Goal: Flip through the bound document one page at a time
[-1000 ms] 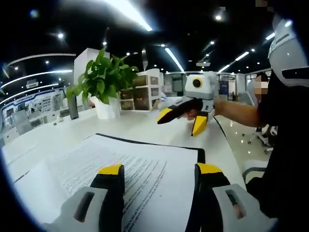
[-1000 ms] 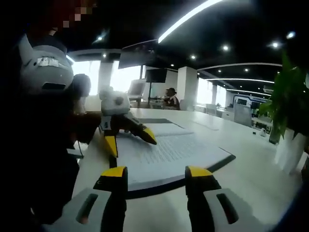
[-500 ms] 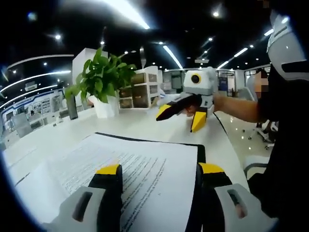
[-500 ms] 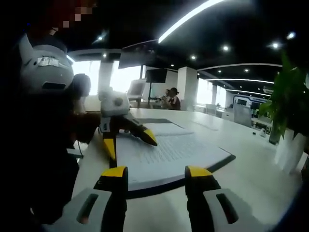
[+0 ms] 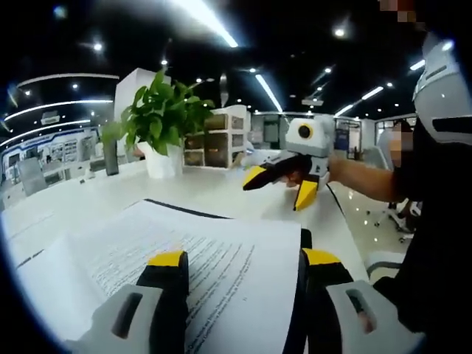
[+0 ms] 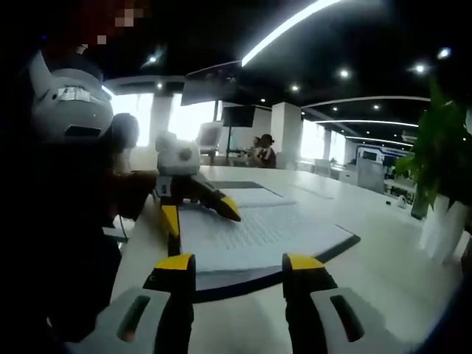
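The bound document (image 5: pixel 221 258) lies open on the white table, printed pages over a black cover (image 6: pixel 339 247). My left gripper (image 5: pixel 243 258) hovers over its near page, jaws wide apart and open, the right jaw at the page's edge. From the right gripper view the left gripper (image 6: pixel 199 214) sits low over the document (image 6: pixel 258 228), one yellow tip pointing down at the page corner. My right gripper (image 6: pixel 238 262) is open and holds nothing, a short way off the document's edge. It also appears as the right gripper (image 5: pixel 279 186), held in the air beyond the document.
A potted green plant (image 5: pixel 162 122) in a white pot stands at the table's far side, also the plant (image 6: pixel 442 169) at the right edge. The person's dark sleeve (image 5: pixel 435 243) fills the right side. The white table (image 5: pixel 221 195) stretches beyond the document. People sit far back (image 6: pixel 263 151).
The top page's edge beside the left gripper has risen a little, covering more of the black cover. The left gripper shifted slightly. The right gripper stayed almost still.
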